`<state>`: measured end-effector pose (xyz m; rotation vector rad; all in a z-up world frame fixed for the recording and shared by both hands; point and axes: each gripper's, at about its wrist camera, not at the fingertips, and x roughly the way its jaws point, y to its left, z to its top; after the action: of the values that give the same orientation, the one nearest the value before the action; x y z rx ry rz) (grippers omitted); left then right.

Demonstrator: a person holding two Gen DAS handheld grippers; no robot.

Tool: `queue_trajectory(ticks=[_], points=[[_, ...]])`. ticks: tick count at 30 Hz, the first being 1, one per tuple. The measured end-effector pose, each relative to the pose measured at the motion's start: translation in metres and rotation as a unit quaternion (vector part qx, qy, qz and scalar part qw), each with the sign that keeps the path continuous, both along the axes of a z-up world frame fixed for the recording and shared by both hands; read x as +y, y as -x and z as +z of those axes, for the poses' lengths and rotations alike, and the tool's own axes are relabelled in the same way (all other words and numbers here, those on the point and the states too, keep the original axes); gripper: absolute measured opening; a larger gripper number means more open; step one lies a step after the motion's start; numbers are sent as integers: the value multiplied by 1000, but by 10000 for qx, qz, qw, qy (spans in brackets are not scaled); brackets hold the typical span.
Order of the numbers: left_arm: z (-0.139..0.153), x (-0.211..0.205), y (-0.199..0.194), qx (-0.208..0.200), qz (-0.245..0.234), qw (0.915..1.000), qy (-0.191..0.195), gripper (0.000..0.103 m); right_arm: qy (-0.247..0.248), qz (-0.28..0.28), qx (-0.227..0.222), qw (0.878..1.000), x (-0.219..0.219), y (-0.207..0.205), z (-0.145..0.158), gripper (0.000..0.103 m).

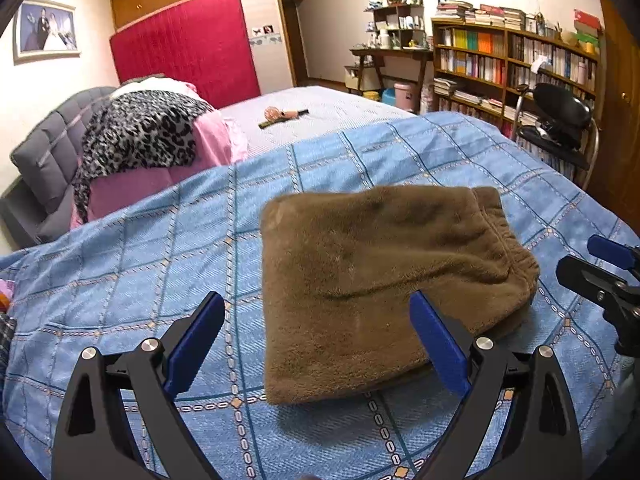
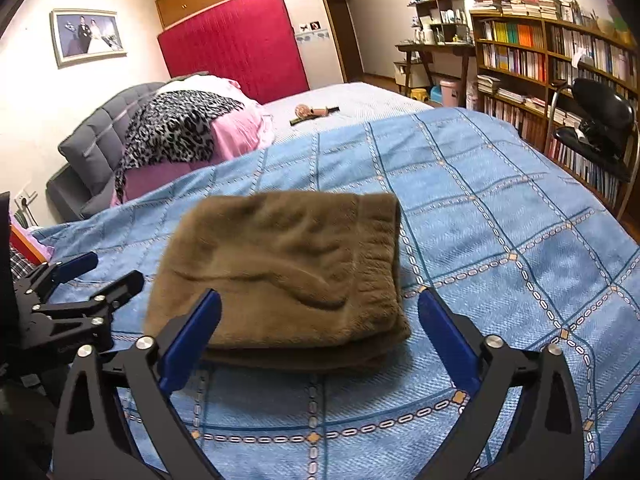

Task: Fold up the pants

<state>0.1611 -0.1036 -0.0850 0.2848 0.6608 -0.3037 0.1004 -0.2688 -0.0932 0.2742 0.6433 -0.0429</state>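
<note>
The brown fleece pants [image 1: 380,280] lie folded into a thick rectangle on the blue checked bedspread [image 1: 140,280]. The elastic waistband faces right. My left gripper [image 1: 316,344] is open and empty, just in front of the bundle's near left corner, above the spread. My right gripper [image 2: 320,340] is open and empty, in front of the bundle's near edge [image 2: 280,280]. Each gripper shows in the other's view: the right one at the right edge [image 1: 600,276], the left one at the left edge [image 2: 72,292].
A pink quilt with a leopard-print blanket [image 1: 144,132] is heaped against the grey headboard [image 1: 48,160]. A small brush and comb [image 1: 280,116] lie on the far white sheet. Bookshelves [image 1: 516,64] and a black chair [image 1: 560,120] stand right of the bed.
</note>
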Motion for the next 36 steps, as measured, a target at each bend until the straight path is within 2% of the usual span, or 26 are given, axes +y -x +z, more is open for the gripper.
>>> queue_trajectory(ticks=[3, 6, 11, 16, 36], points=[[6, -3, 5, -146, 201, 9995, -180, 93, 17, -6, -56, 10000, 7, 5, 8, 100], [11, -1, 9, -271, 244, 9991, -195, 93, 71, -15, -102, 9999, 11, 8, 13, 100], [15, 3, 11, -235, 339, 9990, -193, 93, 391, 33, -106, 9992, 23, 12, 18, 100], [16, -3, 16, -280, 442, 9974, -490, 93, 477, 76, -99, 9988, 30, 14, 20, 100], [17, -2, 15, -44, 301, 9993, -224, 93, 483, 22, -9, 9988, 26, 11, 15, 100]])
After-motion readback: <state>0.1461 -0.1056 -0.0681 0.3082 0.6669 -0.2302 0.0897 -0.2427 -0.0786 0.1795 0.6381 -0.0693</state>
